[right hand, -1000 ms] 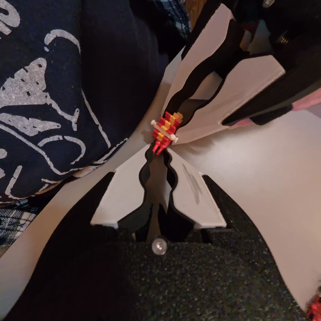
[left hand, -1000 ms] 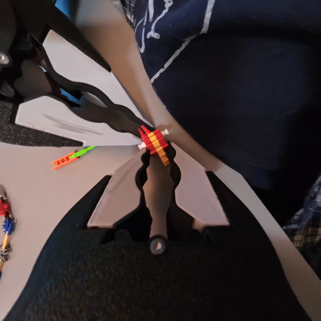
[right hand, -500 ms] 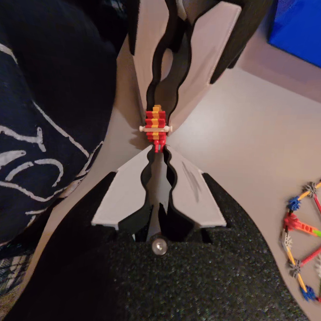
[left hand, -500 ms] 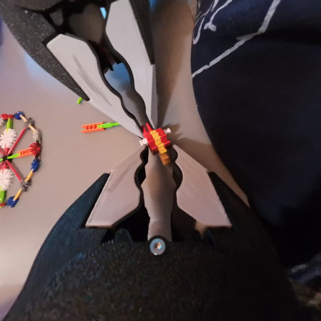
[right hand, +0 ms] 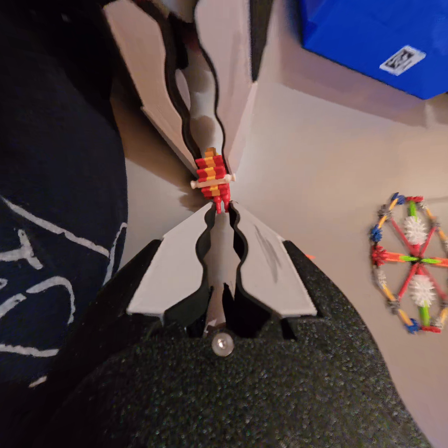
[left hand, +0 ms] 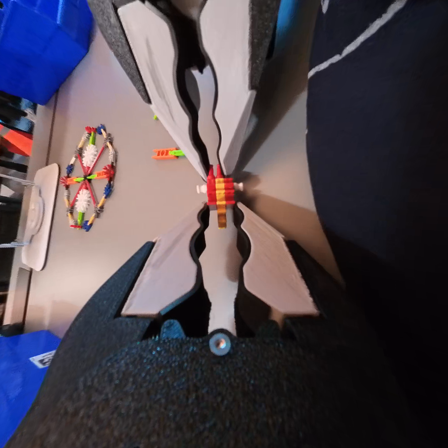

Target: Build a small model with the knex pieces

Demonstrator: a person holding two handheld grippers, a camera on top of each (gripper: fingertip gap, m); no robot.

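Observation:
A small red and yellow toy piece (left hand: 220,191) with a white rod through it is held above the table between both grippers. My left gripper (left hand: 219,209) is shut on its orange-yellow end. My right gripper (right hand: 223,206) is shut on its two red prongs, and the piece (right hand: 212,174) shows just past its tips. In each wrist view the other gripper comes in from the top, directly opposite, tip to tip. The piece's middle stays uncovered.
A wheel-shaped build of coloured rods (left hand: 88,177) (right hand: 414,261) lies flat on the beige table (left hand: 121,242). An orange and green rod piece (left hand: 167,153) lies nearby. Blue bins (left hand: 36,48) (right hand: 371,41) stand at the edges. A person's dark shirt (left hand: 375,169) is close. Only a small space, under 4 cm, lies between the two pairs of fingers.
Both grippers have swung round with the piece still held, and now face each other in a straight line. The wheel build and blue bins have come into view.

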